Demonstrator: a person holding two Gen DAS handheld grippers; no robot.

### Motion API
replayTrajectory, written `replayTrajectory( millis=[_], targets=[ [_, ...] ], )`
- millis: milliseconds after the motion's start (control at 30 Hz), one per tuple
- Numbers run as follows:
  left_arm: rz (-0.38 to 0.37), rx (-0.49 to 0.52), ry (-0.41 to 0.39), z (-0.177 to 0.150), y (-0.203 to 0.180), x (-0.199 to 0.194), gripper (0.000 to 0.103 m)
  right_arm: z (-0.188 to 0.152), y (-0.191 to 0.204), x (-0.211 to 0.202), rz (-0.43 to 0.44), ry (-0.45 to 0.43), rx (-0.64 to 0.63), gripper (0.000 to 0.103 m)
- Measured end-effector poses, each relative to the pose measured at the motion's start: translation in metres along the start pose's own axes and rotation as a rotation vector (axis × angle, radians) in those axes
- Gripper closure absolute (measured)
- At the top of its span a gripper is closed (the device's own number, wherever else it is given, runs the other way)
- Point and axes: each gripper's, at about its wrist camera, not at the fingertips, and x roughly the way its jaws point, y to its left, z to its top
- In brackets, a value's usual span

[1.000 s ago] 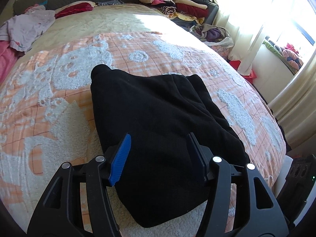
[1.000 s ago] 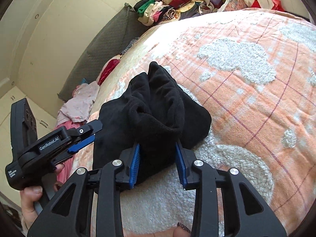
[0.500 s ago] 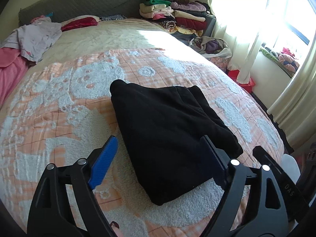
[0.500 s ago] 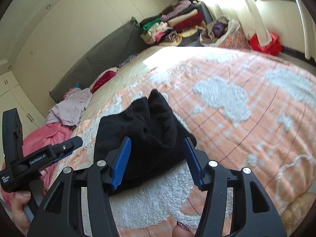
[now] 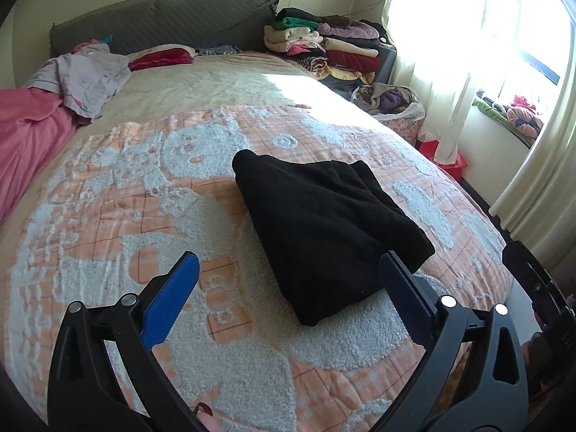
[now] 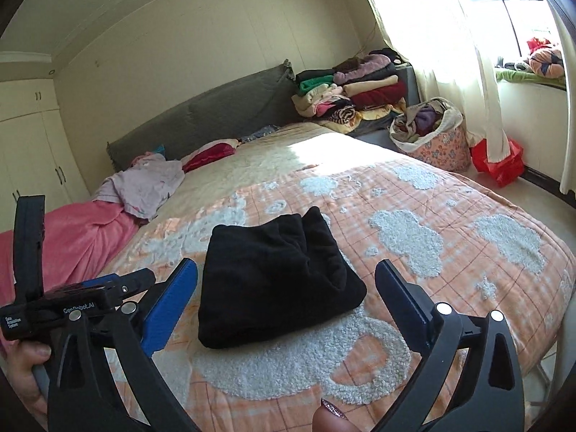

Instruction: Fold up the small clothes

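We held both tongs released, clear of the cloth: left gripper (image 5: 288, 280), right gripper (image 6: 286, 288). The folded black garment (image 5: 324, 230) lay on the orange blanket (image 5: 108, 216). We judged it ready; next, grip both folded edges evenly.

A plain black garment (image 5: 324, 230) is being shown at the centre of a bedspread (image 5: 108, 223) checked in orange with fluffy white shapes. Blue pads on black frames are being displayed by the left gripper (image 5: 288, 291) and the right gripper (image 6: 286, 295). A pink blanket (image 6: 75, 237) is being seen at nine o'clock, a grey headboard (image 6: 216, 108) at twelve, and a red bag (image 6: 498, 160) at two.
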Motion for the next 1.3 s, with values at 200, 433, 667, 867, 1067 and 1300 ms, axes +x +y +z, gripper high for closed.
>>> replayTrajectory(
  millis=[200,433,667,867,1067,1300],
  targets=[
    [0.024,0.002,-0.010,-0.016,0.008,-0.013,0.009,-0.007,0.011,-0.008,0.003,0.021,-0.074,0.005],
    [0.046,-0.010,0.019,-0.046,0.018,-0.013,0.009,-0.031,0.006,-0.008,-0.017,0.096,-0.123,0.005],
    [0.052,-0.039,0.067,-0.080,0.025,0.000,0.009,-0.064,0.008,0.003,-0.078,0.187,-0.196,0.005],
    [0.059,-0.068,0.122,-0.102,0.030,0.011,0.009,-0.081,0.005,0.011,-0.071,0.253,-0.184,0.005],
    [0.073,-0.075,0.119,-0.104,0.034,0.009,0.009,-0.081,0.008,0.013,-0.080,0.253,-0.203,0.005],
    [0.076,-0.085,0.116,-0.101,0.036,0.006,0.009,-0.080,0.004,0.013,-0.081,0.257,-0.193,0.005]
  ],
)
